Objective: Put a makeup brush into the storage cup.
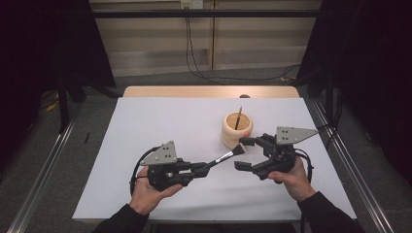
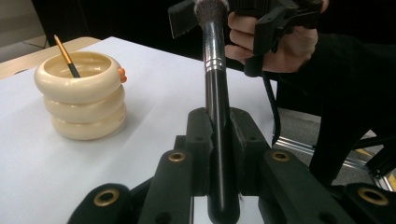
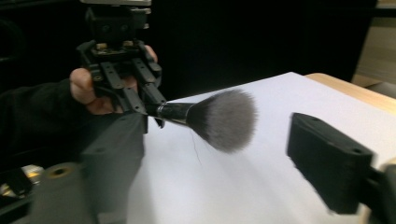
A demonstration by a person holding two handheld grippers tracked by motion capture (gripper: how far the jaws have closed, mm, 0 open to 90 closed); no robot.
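The left gripper (image 1: 201, 170) is clamping its jaws on a makeup brush (image 1: 224, 157), bristles pointing toward 2 o'clock between the right gripper's (image 1: 244, 153) wide-open, empty jaws. A cream ringed holder (image 1: 236, 130) is standing on the bench (image 1: 160, 126) just beyond.

Makeup brush (image 1: 224, 157) clamped in left gripper (image 1: 206, 167), held off the surface.
Black handle, silver ferrule, fluffy grey bristle head (image 3: 227, 120) pointing between the right gripper's (image 1: 245, 154) spread jaws. Cream ringed holder (image 1: 235, 130) stands upright just behind, with a thin brush (image 1: 238, 118) leaning inside.
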